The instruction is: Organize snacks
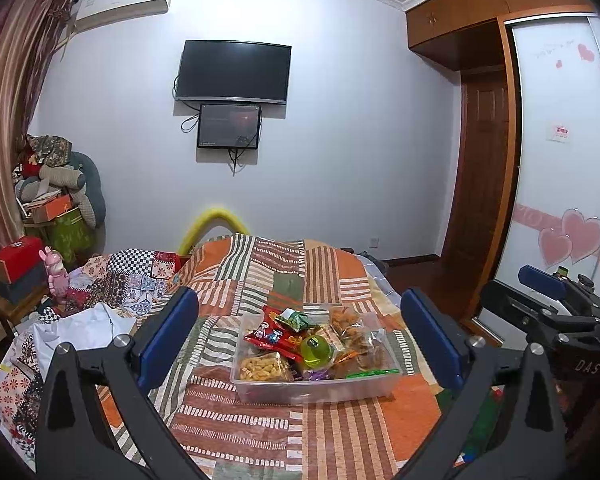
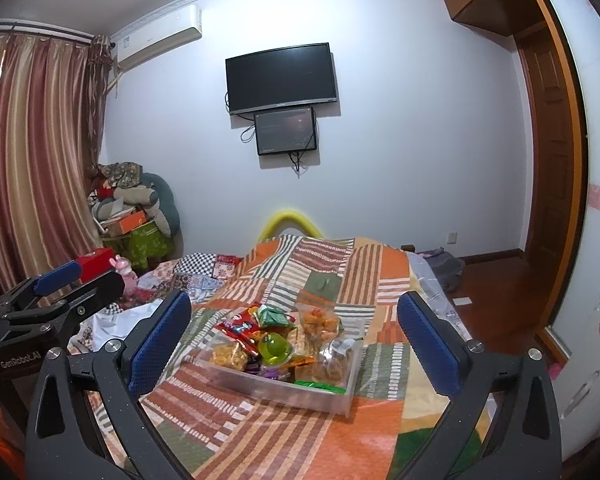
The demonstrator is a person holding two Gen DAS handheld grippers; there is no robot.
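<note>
Clear rectangular plastic bin [image 1: 316, 390] resting on orange-and-green striped patchwork bedspread [image 1: 284, 276], mid-bed. Packed full: red foil snack packet [image 1: 270, 334], round lime-green jelly cup [image 1: 317, 350], clear bag of yellow puffs [image 1: 264, 366], bags of orange fried bites [image 1: 350, 326]. Left hand-held gripper [image 1: 300, 344] spread wide, empty. Right hand-held gripper [image 2: 294, 344] likewise spread, empty.

Clear plastic bin [image 1: 314, 390] on patchwork blanket — upright, heaped with snack packets [image 1: 276, 334], green jelly cup [image 1: 317, 350].
</note>
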